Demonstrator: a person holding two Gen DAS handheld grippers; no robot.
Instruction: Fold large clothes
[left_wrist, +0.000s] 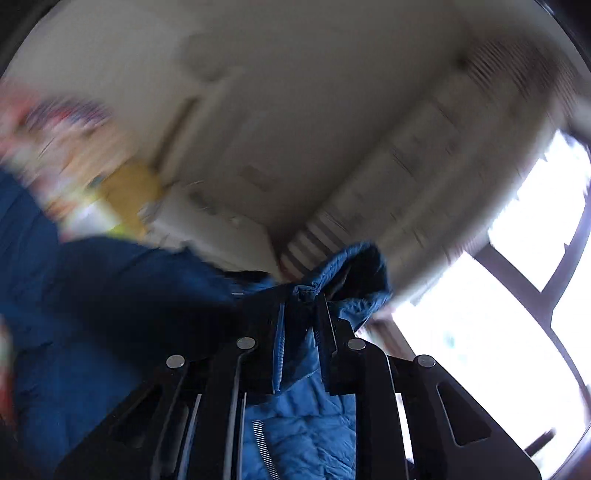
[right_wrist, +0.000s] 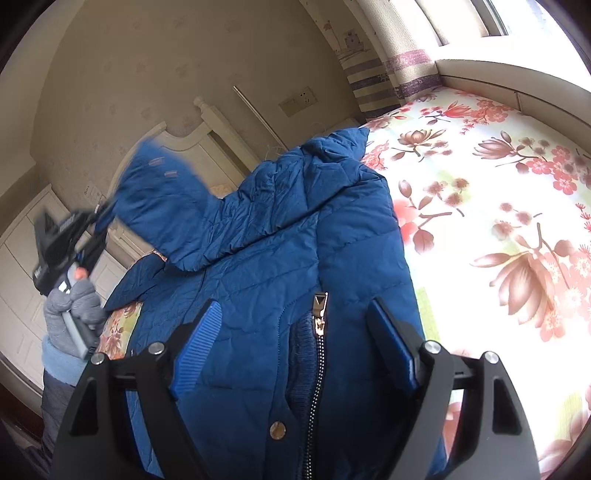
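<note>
Blue padded jacket (right_wrist: 280, 236) lies zipper-up along the flowered bed's (right_wrist: 517, 192) left edge, its sleeve (right_wrist: 155, 192) pinched in the left gripper (left_wrist: 299, 306) and lifted clear, apparently to fold it inward, while the right gripper (right_wrist: 295, 332), jaws apart, hovers over the zipper (right_wrist: 319, 325) holding nothing.

The right claw (right_wrist: 295, 343) stands with its blue-padded fingers (right_wrist: 194, 343) spread wide, apart from the cloth, over the collar of a blue quilted puffer jacket (right_wrist: 258, 258) lying on a bed with a floral sheet (right_wrist: 498, 221). The jacket's metal zipper (right_wrist: 319, 325) runs between the fingers, a round brass snap (right_wrist: 277, 430) below it. Far left of the claw, a grey-gloved hand (right_wrist: 74, 302) holds the black left claw (right_wrist: 103, 218), blurred, at the raised sleeve (right_wrist: 162, 192).
</note>
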